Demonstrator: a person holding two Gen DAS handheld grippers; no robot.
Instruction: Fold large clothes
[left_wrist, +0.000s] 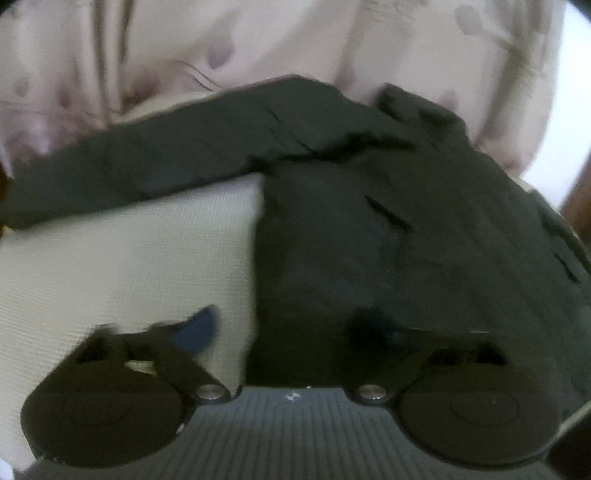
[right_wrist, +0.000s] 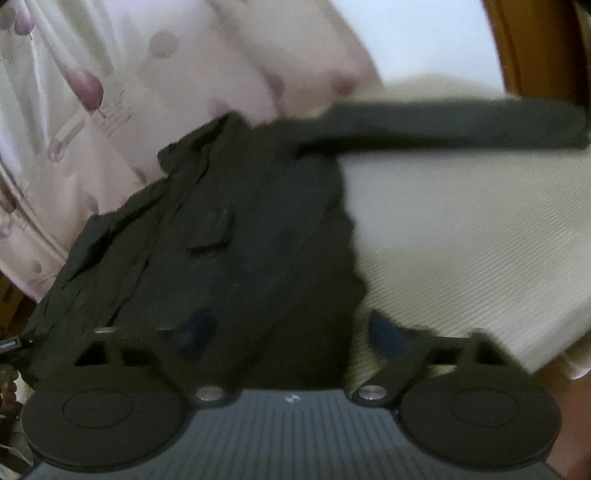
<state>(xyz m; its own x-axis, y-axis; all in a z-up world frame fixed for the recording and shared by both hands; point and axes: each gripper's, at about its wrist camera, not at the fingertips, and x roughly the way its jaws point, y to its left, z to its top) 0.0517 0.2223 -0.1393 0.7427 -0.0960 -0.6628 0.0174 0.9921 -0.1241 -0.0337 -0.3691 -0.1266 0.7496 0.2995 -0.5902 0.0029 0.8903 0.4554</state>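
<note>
A dark long-sleeved garment (left_wrist: 369, 229) lies spread on a cream ribbed surface (left_wrist: 129, 258), one sleeve stretched out to the left in the left wrist view. My left gripper (left_wrist: 291, 328) is open and straddles the garment's left side edge near the hem, its blue pads (left_wrist: 195, 328) apart. In the right wrist view the garment (right_wrist: 240, 229) has its other sleeve stretched right. My right gripper (right_wrist: 291, 328) is open over the garment's right side edge; one blue pad (right_wrist: 388, 332) is over the cream surface (right_wrist: 461, 240). Neither grips cloth. Both views are blurred.
A pale pink floral bedcover (left_wrist: 184, 55) lies bunched behind the garment and shows in the right wrist view (right_wrist: 92, 92). Brown wood (right_wrist: 524, 48) shows at the far right, and a white wall (right_wrist: 424, 37) behind.
</note>
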